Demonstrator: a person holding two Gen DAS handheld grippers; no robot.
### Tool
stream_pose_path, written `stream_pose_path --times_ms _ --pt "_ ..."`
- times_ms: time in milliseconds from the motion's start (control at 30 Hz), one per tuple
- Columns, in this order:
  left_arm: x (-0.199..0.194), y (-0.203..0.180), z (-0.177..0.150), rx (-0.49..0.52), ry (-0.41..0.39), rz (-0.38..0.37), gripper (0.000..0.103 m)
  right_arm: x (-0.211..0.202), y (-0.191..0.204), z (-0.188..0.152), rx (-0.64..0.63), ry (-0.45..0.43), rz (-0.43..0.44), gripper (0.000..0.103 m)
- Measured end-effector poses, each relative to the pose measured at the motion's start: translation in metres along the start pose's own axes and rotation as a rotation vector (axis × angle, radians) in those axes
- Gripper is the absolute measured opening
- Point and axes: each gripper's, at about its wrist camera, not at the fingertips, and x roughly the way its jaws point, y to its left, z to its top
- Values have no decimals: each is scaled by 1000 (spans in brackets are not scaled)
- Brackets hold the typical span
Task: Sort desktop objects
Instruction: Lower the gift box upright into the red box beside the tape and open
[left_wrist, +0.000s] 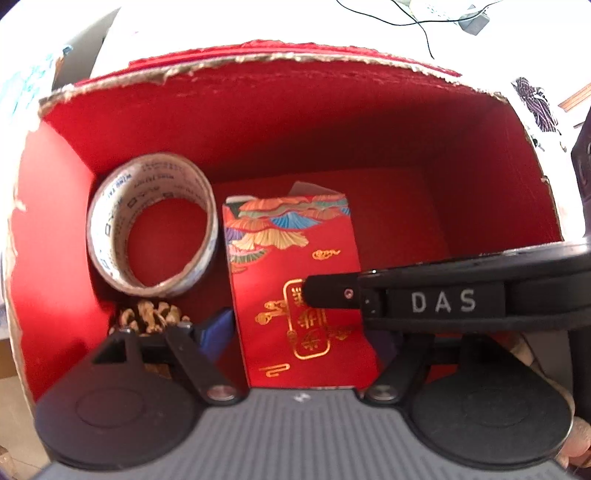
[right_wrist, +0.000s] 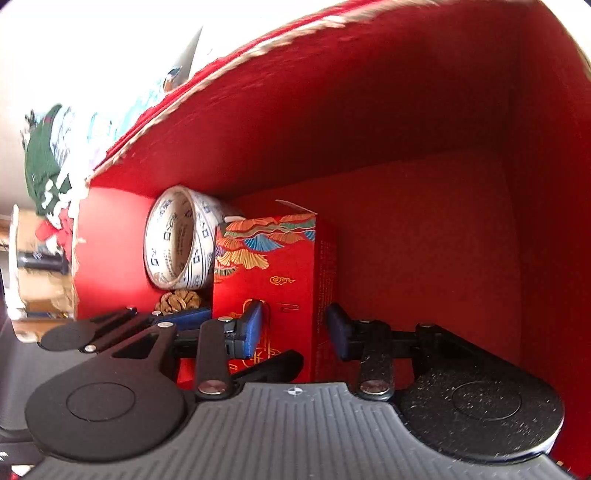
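a big red box (left_wrist: 295, 122) with torn pale edges fills both views, and on its floor a smaller red carton (right_wrist: 269, 273) printed with gold and coloured fans lies at centre frame, with a tape roll (left_wrist: 151, 225) leaning in the left corner just beside it and a small gold knot (left_wrist: 151, 317) below the roll. the right hand-held gripper (right_wrist: 297, 332) has its blue fingers (right_wrist: 255, 328) apart on either side of the carton's near end, not visibly pressing it. the left hand-held gripper (left_wrist: 303, 332) sits low in its view around the same carton, its right finger hidden behind a black bar marked "das" (left_wrist: 443, 301), so i cannot tell how it stands.
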Motion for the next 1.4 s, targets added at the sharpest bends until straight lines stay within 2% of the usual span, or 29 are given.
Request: stream_pose_path --times_ms 167,300,433,700,1000,1067,1367,1400 --pt "0 6 -7 -17 -2 -12 76 -1 16 -3 -80 -10 -52 46" --pt "1 8 -12 -30 -12 -3 80 2 13 -6 -79 12 -34 47" --pt "4 8 -6 -40 -17 -4 82 1 13 -14 -111 -8 -39 47" --pt "5 4 -10 -23 -39 32 88 -4 -5 -26 -30 -57 1 45" --pt "7 1 -14 -24 -59 46 90 -6 -11 -36 -36 -99 -4 40" --pt "6 0 -16 -17 -69 56 90 -2 -5 -27 -50 -104 -11 40" --pt "5 -1 -22 -6 -94 88 94 1 -9 -35 -72 -134 -10 39" --pt "6 -1 -22 -4 -95 90 94 7 11 -21 -78 -132 -15 39"
